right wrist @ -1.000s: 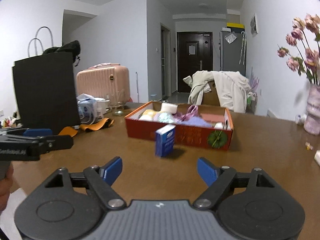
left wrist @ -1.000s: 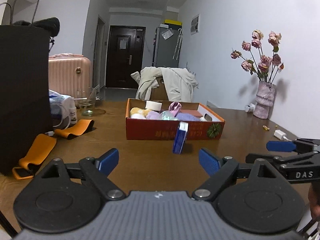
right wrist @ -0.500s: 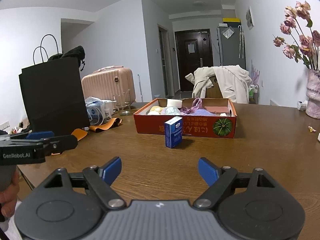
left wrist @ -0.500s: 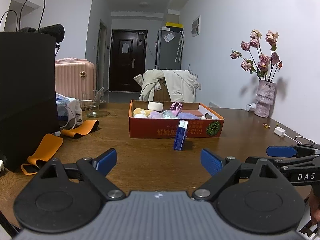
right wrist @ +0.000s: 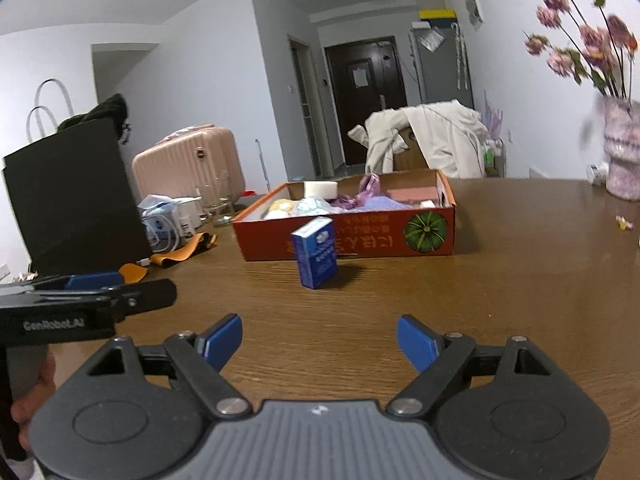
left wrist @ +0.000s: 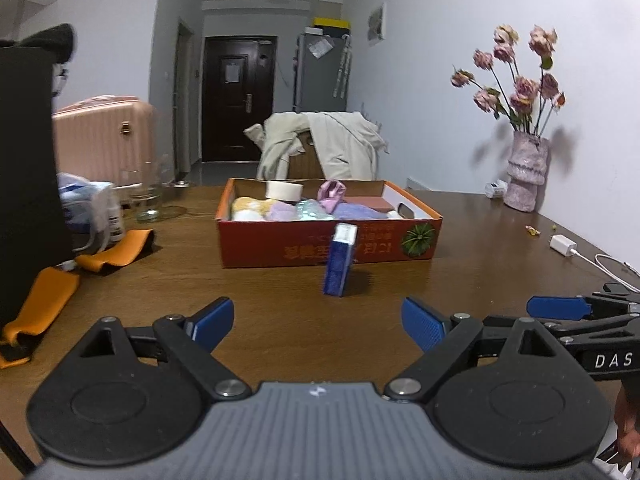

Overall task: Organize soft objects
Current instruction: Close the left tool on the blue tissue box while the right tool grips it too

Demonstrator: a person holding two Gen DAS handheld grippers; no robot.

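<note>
Wooden table (left wrist: 500,240); orange box (left wrist: 256,240) of soft items; both claws wide open, empty.

Left black plastic claw (left wrist: 318,322): blue ribbed pads (left wrist: 423,323), silver pivot screws, grey ridged body. Right black claw (right wrist: 319,340) identical; side lettering "DAS", "GenRobot.AI".

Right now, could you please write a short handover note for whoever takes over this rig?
Left tongs: open, empty, above the brown wooden table.
Right tongs: open, empty, alongside.
Small blue carton: upright on the table, just in front of the red cardboard tray, apart from both tongs.
Soft pastel items: piled in the tray.
Done: nothing gripped yet.
Left: all the sorting, probably.
</note>
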